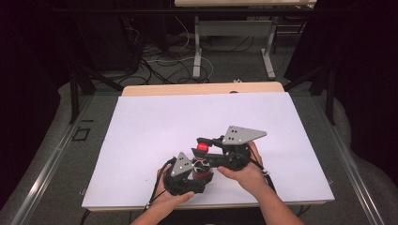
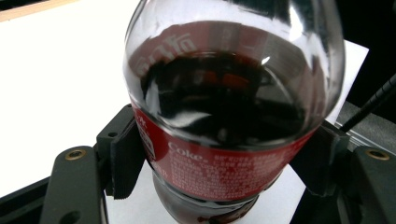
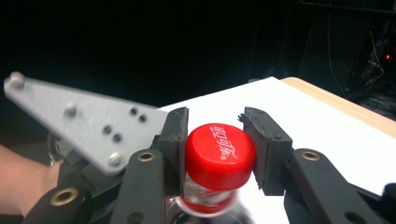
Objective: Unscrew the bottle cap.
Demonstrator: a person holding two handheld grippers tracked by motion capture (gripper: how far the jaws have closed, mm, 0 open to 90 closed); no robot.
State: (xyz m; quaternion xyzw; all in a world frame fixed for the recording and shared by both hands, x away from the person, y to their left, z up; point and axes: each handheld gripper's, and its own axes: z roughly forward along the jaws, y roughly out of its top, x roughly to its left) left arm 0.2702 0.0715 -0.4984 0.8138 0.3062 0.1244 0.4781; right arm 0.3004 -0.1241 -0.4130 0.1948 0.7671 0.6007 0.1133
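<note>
While the left gripper (image 2: 224,186) clamps a cola bottle (image 2: 224,121) by its red label — "Coke" readable in white — the right gripper (image 3: 215,149) pinches its red cap (image 3: 219,154), printed with white script. The bottle stands near the front edge of the white table (image 1: 150,122); open surface stretches beyond — bare.

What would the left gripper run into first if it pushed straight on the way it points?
The cola bottle: it already sits between the left gripper's fingers, clamped at the red label. Anything beyond is hidden behind the bottle. The right gripper grips the red cap above.
</note>
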